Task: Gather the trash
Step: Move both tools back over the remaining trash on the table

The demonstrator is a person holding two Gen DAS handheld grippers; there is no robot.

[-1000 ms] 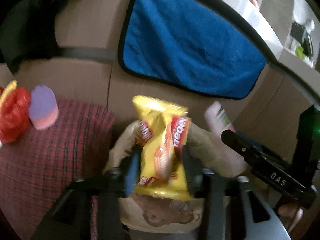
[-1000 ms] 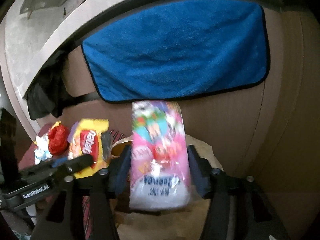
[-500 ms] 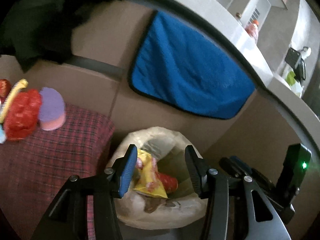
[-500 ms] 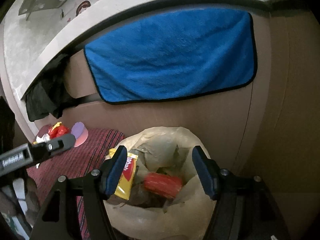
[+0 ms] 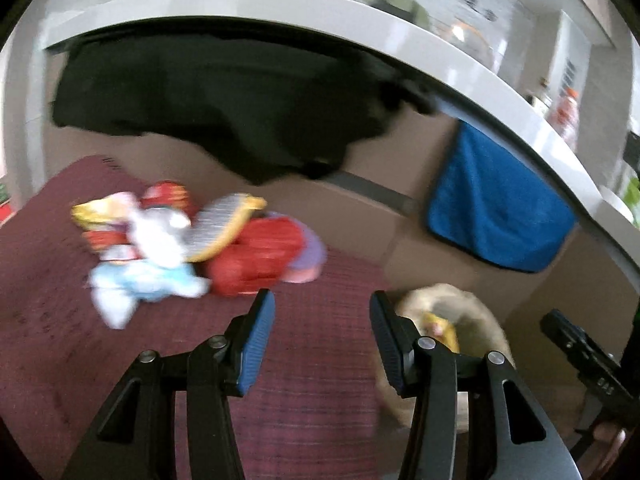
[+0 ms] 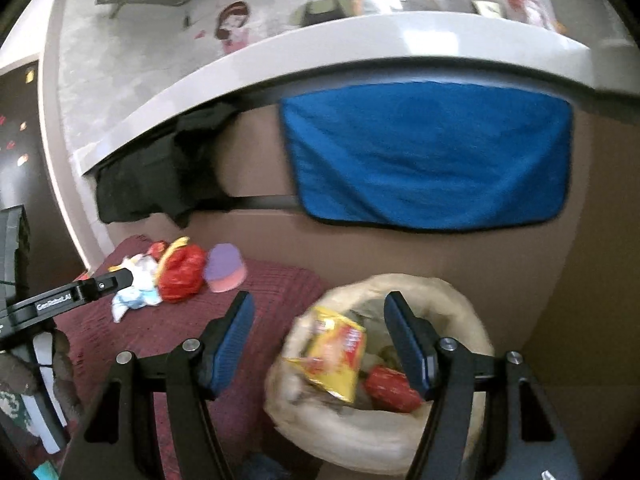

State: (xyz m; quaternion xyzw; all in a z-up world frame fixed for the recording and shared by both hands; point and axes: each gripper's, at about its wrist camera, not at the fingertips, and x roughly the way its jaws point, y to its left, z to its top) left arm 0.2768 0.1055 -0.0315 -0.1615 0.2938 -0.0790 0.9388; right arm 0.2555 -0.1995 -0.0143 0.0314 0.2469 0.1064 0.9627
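Between loads: both claws stand wide and empty. Left to right: the wrapper pile lies on the red cloth, long axis crosswise; your left claw faces it, the next pick. Your right claw hangs over the trash bag, the yellow packet inside.

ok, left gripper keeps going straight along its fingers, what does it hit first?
Probably the dark red plaid cloth: the open, empty left gripper points down at bare cloth. The wrapper pile sits up-left of that line, the trash bag to the right. Depth is uncertain.
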